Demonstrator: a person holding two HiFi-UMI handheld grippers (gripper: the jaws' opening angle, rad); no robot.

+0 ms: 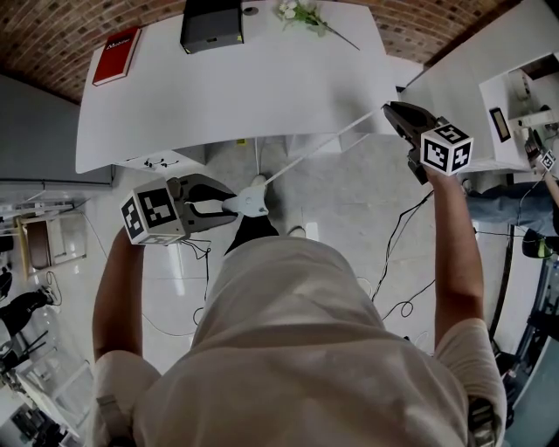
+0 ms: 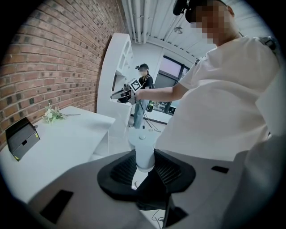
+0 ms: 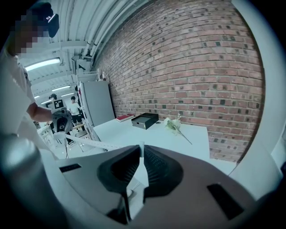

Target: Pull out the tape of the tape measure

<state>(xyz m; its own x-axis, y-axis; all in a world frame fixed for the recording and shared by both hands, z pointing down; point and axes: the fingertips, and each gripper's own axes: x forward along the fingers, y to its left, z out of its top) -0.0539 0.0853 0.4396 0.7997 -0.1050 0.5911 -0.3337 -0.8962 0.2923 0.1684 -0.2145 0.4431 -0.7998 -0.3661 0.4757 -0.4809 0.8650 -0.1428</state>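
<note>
My left gripper [image 1: 229,207] is shut on the white tape measure case [image 1: 249,202], held in front of my body below the table's near edge. In the left gripper view the case [image 2: 144,153] sits upright between the ribbed pads. A white tape [image 1: 323,146] runs taut from the case up and right to my right gripper [image 1: 390,111], which is shut on the tape's end. In the right gripper view the thin tape end [image 3: 140,150] is pinched between the jaws, and the tape [image 3: 85,142] stretches left toward the left gripper [image 3: 62,120].
A white table [image 1: 262,96] stands ahead against a brick wall, carrying a red book [image 1: 116,54], a black box [image 1: 211,24] and a sprig of flowers [image 1: 306,16]. Cables [image 1: 397,262] trail over the floor. White shelving [image 1: 515,96] stands to the right.
</note>
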